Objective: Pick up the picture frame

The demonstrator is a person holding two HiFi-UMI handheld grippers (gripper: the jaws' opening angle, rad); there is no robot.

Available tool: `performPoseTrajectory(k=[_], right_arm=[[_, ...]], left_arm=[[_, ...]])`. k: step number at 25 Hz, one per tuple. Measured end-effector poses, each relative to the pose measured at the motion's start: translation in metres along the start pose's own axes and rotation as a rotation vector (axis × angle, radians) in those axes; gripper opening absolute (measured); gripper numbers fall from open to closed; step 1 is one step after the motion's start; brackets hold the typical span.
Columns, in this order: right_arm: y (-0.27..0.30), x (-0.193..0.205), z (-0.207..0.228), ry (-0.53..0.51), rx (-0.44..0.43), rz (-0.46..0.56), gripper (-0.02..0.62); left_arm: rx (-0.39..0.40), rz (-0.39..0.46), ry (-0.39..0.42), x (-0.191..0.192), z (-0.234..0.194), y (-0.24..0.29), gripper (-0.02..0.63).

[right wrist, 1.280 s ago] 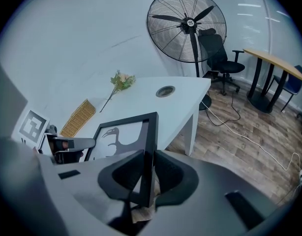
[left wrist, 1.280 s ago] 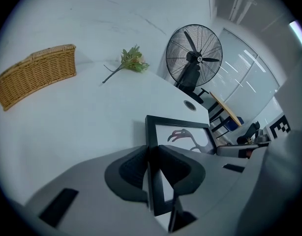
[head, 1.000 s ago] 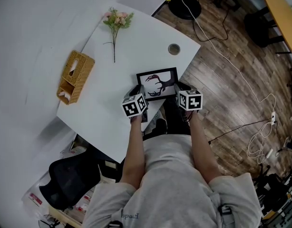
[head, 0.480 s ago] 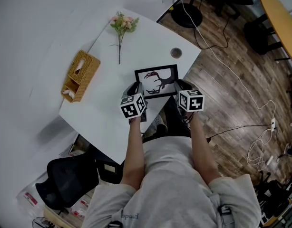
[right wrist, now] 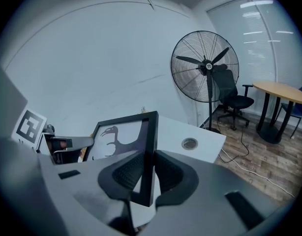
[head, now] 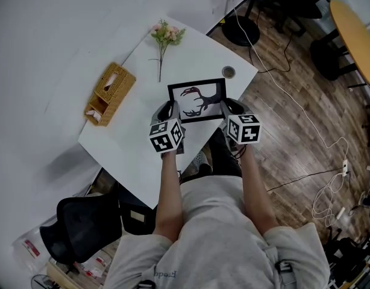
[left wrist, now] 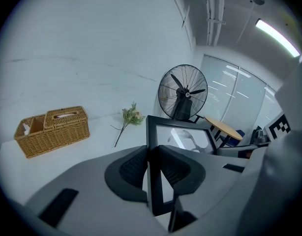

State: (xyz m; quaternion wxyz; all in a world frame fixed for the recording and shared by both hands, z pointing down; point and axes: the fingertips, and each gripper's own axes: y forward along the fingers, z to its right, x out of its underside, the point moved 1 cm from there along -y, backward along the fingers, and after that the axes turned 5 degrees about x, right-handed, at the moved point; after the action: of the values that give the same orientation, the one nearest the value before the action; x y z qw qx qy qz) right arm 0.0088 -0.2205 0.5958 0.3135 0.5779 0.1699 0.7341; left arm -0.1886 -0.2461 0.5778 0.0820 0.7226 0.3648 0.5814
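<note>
Both grippers and the picture frame [head: 197, 100] have come up off the white table [head: 131, 143] since a second ago. The left gripper [head: 168, 110] is clamped on the frame's left edge and the right gripper [head: 224, 106] on its right edge, frame at picture centre by the table's right edge. Cable grommet [head: 228, 71] is near the frame's upper right, flower sprig [head: 166, 38] at top centre, and wicker basket [head: 109, 93] well apart at left with something white in its open end compartment; wood floor with a trailing cable [head: 305, 110] lies right, fan [left wrist: 183, 92] past the far corner, office chair [head: 82, 227] lower left.
</note>
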Motion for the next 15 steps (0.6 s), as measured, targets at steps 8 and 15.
performPoseTrajectory(k=[8,15], right_arm=[[-0.012,-0.024,-0.034,-0.03,-0.041,0.069,0.077],[-0.021,-0.05,-0.065,-0.06,-0.085,0.131,0.077]], left_arm=[[-0.028,0.089,0.039,-0.033,-0.009,-0.036,0.089],[-0.059,0.179,0.055,-0.066,-0.018,-0.069,0.089]])
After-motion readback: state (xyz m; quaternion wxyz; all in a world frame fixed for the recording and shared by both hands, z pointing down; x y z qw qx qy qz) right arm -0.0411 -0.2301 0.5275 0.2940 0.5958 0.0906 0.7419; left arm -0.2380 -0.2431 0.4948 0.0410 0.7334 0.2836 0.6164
